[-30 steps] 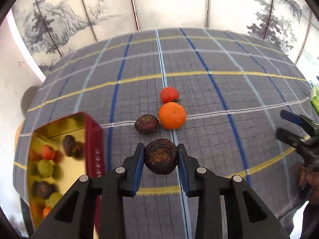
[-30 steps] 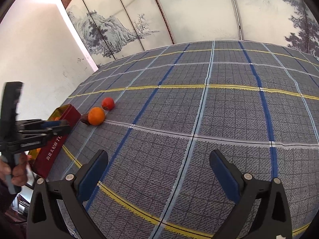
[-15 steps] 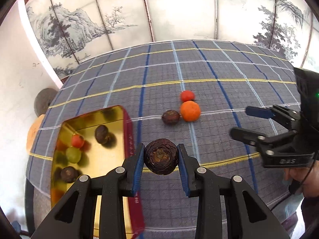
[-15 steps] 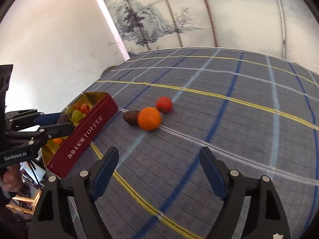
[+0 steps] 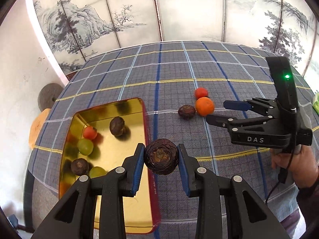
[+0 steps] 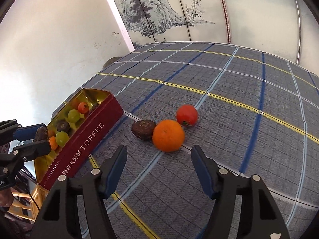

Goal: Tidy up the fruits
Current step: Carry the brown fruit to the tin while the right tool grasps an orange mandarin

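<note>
My left gripper point(image 5: 161, 160) is shut on a dark wrinkled passion fruit point(image 5: 161, 156), held above the right rim of the red toffee tin point(image 5: 148, 131) with a gold inside. The tin holds several fruits: dark ones, green ones and a red one. On the cloth lie an orange point(image 6: 168, 135), a red tomato point(image 6: 186, 115) and another dark passion fruit point(image 6: 144, 129). My right gripper point(image 6: 159, 159) is open and empty, just in front of the orange. It shows in the left wrist view point(image 5: 223, 111) at the right, beside the orange point(image 5: 204, 106).
A checked grey-blue cloth point(image 6: 239, 91) covers the table. A painted folding screen point(image 5: 179, 10) stands behind it. A white wall is at the left. A green object point(image 5: 316, 103) sits at the far right edge.
My left gripper has pulled back and left with the passion fruit, now over the tin's rim. My right gripper has moved closer to the orange.
</note>
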